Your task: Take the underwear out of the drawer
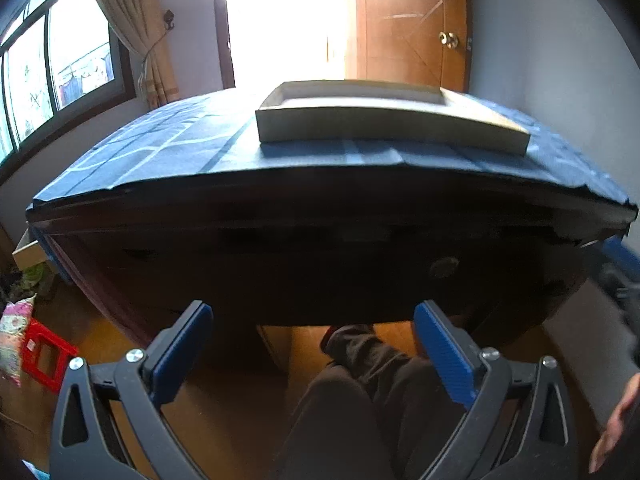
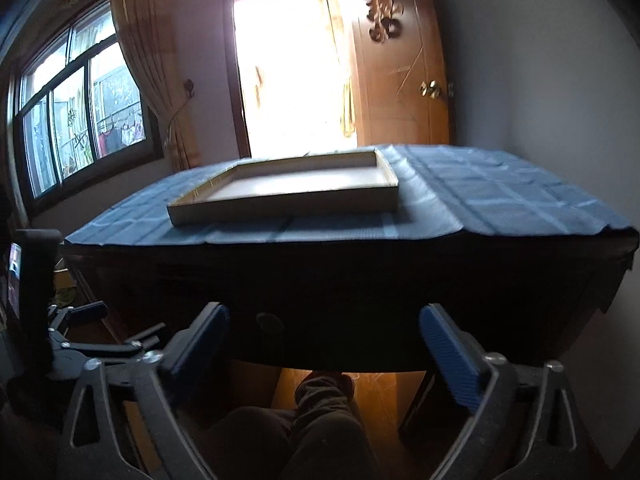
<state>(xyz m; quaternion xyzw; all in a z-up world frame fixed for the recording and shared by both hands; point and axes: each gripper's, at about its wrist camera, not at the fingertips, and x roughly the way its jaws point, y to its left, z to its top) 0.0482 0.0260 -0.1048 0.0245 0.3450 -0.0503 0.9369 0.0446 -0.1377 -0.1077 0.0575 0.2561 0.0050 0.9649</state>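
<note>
Bright doorway and orange wooden door (image 2: 400, 92) behind, window (image 2: 80, 120) at the side, and in front a dark counter (image 2: 360, 292) draped with a blue checked cloth (image 2: 500, 200). On the cloth, a shallow pale tray (image 2: 288, 194), apparently empty. Below the cloth edge, a shadowed front with a round knob (image 2: 269, 322), likely the drawer pull, just ahead of the right tongs (image 2: 324, 350); seen also from the left tongs (image 1: 312, 344) as a dull disc (image 1: 444, 267). Both tongs spread wide, nothing between the pads; no earlier view to compare. Drawer shut, so underwear out of sight, presumably inside behind that front. Likely light, soft and limp, prone to bunching and snagging; best pinched at a thick fold or waistband. First hold probably the knob: small, hard, perhaps slippery. Drawer seams lost in darkness; a trousered leg (image 1: 360, 400) beneath the counter.
</note>
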